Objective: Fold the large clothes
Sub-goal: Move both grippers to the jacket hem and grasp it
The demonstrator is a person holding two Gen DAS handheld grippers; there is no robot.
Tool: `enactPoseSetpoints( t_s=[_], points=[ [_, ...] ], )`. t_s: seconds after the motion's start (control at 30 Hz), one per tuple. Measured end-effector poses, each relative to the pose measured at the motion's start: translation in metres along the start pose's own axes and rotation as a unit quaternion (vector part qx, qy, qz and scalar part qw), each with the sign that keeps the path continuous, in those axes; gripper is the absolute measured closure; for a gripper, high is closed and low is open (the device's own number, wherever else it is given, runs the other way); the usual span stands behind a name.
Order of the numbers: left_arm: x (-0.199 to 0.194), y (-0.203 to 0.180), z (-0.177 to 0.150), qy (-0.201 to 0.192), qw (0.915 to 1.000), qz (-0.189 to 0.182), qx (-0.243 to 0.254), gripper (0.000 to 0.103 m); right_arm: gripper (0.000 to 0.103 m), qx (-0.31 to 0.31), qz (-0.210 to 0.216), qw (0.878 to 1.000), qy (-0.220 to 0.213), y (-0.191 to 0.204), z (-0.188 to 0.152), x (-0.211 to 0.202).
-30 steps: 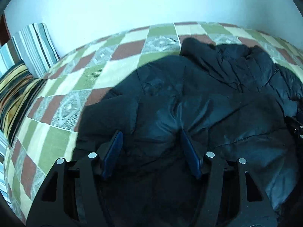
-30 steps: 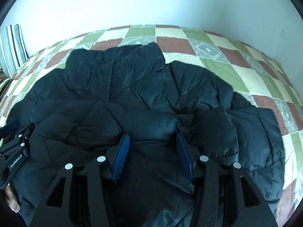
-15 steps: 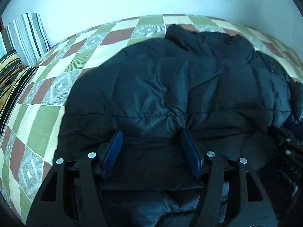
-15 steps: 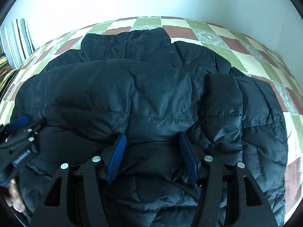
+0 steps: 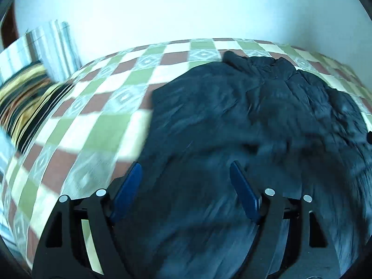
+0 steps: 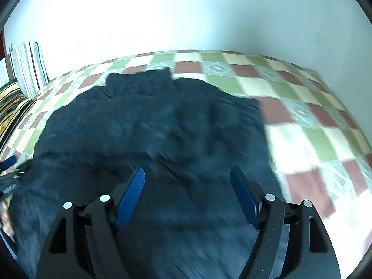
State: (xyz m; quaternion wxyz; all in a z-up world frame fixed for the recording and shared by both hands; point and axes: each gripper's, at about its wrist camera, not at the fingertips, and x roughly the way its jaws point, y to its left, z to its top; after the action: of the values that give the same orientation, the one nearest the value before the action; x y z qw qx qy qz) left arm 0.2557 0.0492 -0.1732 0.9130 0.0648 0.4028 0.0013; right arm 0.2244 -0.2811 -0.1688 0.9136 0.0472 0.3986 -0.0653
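We see both views smeared by motion blur, worst low down across the dark jacket (image 5: pixel 244 139) and checked bedspread (image 6: pixel 313 121). The white wall (image 6: pixel 186 18) glares, washed out. Fisheye bending curves the edges, with black corners and a bluish cast.

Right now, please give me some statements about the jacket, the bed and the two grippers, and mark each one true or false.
1. The dark puffer jacket lies on a checkered bedspread. True.
2. The right gripper is shut on the jacket. False: its jaws stand apart with nothing clamped between them.
3. The left gripper is open. True.
4. The bedspread is plain white. False: it has green, reddish-brown and cream squares.
5. Striped pillows lean by the wall at the left end of the bed. True.
6. The jacket hangs from a hook on the wall. False: it lies spread on the bed.
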Motion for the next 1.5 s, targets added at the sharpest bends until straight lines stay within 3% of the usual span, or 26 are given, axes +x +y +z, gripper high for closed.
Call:
enactPoseSetpoints(
  t_s=[0.17,0.33,0.57,0.8,0.97,1.03,1.1,1.23,1.5],
  points=[
    [-0.042,0.055,-0.062,0.025,0.9986,0.014,-0.044,0.024,0.028,0.036,-0.031,0.999,0.014,-0.063,-0.053,-0.046],
    [-0.071,0.083,-0.112,0.046,0.9966,0.026,-0.063,0.024,0.028,0.064,-0.063,0.996,0.031,-0.108,-0.104,-0.078],
    [-0.086,0.088,-0.152,0.064,0.9955,0.004,-0.07,0.024,0.028,0.092,-0.034,0.993,0.067,-0.126,-0.152,-0.083],
    [-0.086,0.097,-0.167,0.076,0.9894,-0.042,-0.116,0.024,0.028,0.093,-0.01,0.993,0.074,-0.117,-0.173,-0.086],
    [-0.09,0.093,-0.171,0.075,0.9901,-0.05,-0.107,0.025,0.028,0.093,-0.005,0.993,0.07,-0.115,-0.182,-0.093],
    [-0.092,0.091,-0.174,0.074,0.9909,-0.051,-0.1,0.027,0.028,0.092,-0.004,0.993,0.067,-0.114,-0.184,-0.097],
    [-0.091,0.091,-0.176,0.076,0.9895,-0.064,-0.105,0.037,0.028,0.091,-0.002,0.994,0.064,-0.114,-0.188,-0.101],
    [-0.091,0.09,-0.178,0.078,0.9871,-0.086,-0.11,0.047,0.028,0.085,0.007,0.994,0.063,-0.116,-0.19,-0.103],
    [-0.095,0.088,-0.181,0.073,0.9873,-0.095,-0.105,0.047,0.027,0.089,0.014,0.994,0.063,-0.118,-0.191,-0.106]
  ],
)
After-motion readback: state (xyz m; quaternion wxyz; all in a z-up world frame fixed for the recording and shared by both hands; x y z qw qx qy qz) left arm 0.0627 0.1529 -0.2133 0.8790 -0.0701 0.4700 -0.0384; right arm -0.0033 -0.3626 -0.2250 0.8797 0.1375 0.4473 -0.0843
